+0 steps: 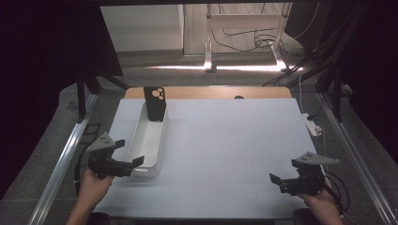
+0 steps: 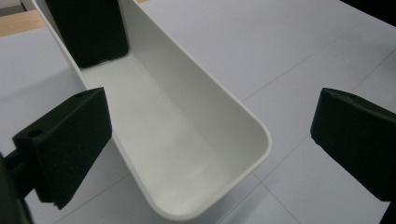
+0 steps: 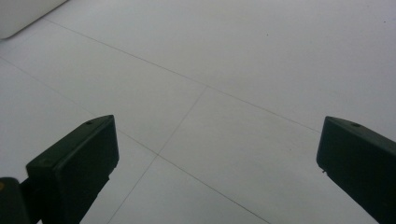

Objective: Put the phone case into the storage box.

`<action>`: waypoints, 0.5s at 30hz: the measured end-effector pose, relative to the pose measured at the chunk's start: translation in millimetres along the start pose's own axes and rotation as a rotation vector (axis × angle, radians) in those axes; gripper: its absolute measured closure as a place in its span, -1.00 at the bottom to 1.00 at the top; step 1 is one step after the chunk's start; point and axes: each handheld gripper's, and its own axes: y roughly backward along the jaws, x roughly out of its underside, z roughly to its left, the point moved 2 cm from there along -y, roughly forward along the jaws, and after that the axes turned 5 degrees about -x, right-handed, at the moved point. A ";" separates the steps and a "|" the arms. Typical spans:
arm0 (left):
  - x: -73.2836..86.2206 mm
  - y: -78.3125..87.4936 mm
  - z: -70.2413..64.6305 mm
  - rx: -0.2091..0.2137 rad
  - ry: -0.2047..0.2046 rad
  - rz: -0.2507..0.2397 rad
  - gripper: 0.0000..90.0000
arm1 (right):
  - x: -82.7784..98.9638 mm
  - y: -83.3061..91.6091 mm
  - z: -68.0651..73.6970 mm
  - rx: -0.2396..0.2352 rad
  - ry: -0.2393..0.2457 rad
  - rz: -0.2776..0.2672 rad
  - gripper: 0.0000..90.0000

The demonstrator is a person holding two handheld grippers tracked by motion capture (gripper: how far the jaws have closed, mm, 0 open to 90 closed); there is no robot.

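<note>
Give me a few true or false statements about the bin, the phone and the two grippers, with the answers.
1. The phone stands at the far end of the white bin. True.
2. The left hand-held gripper is clamped on the phone. False: its jaws are open at the bin's near end.
3. The right hand-held gripper is open with nothing between its jaws. True.
4. The bin is full of objects. False: apart from the phone, its inside is bare.
5. The right hand-held gripper touches the bin. False: it is well apart from it.
</note>
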 end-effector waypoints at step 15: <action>16.7 21.9 -2.2 -0.017 0.015 -0.012 -1.00 | -0.1 0.0 0.4 0.010 0.004 -0.001 -1.00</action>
